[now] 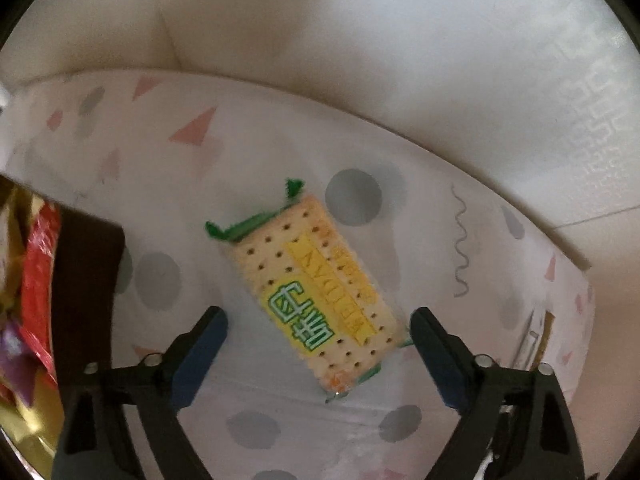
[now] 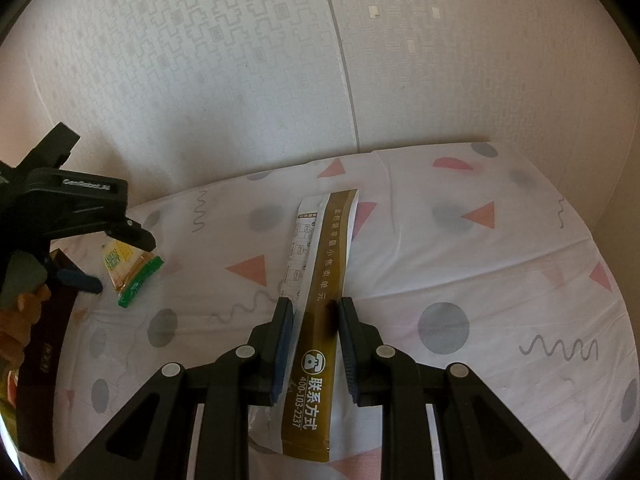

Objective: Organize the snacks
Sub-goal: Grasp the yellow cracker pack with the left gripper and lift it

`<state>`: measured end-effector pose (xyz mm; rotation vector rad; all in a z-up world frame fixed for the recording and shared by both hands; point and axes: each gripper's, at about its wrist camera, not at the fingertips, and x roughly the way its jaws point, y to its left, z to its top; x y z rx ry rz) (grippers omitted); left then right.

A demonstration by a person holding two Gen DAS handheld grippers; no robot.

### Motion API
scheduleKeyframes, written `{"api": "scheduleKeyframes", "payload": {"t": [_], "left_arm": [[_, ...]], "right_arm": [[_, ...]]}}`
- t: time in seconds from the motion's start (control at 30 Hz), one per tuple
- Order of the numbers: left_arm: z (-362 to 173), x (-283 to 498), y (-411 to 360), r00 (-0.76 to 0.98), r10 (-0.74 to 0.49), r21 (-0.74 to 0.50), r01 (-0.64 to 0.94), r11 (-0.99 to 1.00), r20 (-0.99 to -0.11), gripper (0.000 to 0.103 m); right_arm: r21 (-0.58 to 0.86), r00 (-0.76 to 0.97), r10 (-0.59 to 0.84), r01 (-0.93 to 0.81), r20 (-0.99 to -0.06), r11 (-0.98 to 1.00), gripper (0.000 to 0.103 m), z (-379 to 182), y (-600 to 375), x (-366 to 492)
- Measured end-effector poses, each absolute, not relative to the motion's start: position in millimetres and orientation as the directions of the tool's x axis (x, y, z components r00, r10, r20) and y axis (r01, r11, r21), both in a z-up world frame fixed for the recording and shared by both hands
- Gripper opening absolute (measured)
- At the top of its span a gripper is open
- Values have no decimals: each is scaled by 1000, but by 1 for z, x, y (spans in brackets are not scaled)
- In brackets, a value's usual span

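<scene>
Between the spread fingers of the left gripper (image 1: 318, 328) lies a cracker packet (image 1: 316, 292) with green crimped ends, flat on the patterned tablecloth (image 1: 420, 440); the jaws stand wide on either side of its near end, the pads not touching it. Beside it, at the left edge of the left wrist view, a dark-walled box (image 1: 86, 280) holds red and gold wrappers, which looks like the place where snacks are gathered.

The right gripper (image 2: 316, 320) has its fingers drawn narrow on a long brown-and-white sachet (image 2: 320, 280), pinched near its middle, its far end reaching out over the cloth. From this view the cracker packet (image 2: 128, 272) sits well to the left, under the other gripper.

The step in hand appears to be the pickup of the crackers. The next move likely calls for lowering the left jaws a little further, centring them across the packet's narrow width, then closing gently so the crackers do not crush.
</scene>
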<state>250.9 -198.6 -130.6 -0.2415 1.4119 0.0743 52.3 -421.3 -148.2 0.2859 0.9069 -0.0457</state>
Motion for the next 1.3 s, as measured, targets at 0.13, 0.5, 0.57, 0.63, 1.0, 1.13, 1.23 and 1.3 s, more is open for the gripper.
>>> {"api": "scheduleKeyframes", "payload": {"t": [0.13, 0.5, 0.57, 0.63, 1.0, 1.13, 1.23, 1.3], "left_arm": [[-120, 246, -226, 228, -82, -84, 2, 996, -970, 65], [-118, 225, -229, 275, -22, -14, 30, 999, -961, 87], [-121, 230, -229, 260, 5, 9, 14, 1000, -966, 87], [-126, 240, -236, 244, 33, 32, -10, 999, -969, 78], [-128, 211, -243, 329, 4, 45, 119, 992, -944, 55], [-126, 204, -239, 353, -34, 31, 177, 984, -935, 54], [-128, 184, -241, 358, -73, 13, 233, 972, -931, 54], [-125, 169, -238, 361, -92, 8, 265, 964, -928, 54]], "right_arm": [[227, 618, 83, 158, -782, 961, 23, -149, -421, 53], [234, 619, 90, 155, -780, 960, 23, -149, -420, 55], [234, 619, 89, 156, -780, 960, 23, -149, -420, 54], [234, 619, 89, 156, -780, 960, 23, -149, -420, 54], [218, 616, 79, 154, -784, 964, 23, -149, -417, 57], [216, 616, 77, 155, -784, 964, 23, -149, -416, 57], [210, 615, 71, 157, -785, 965, 23, -149, -415, 57], [205, 615, 66, 159, -786, 966, 23, -149, -415, 57]]}}
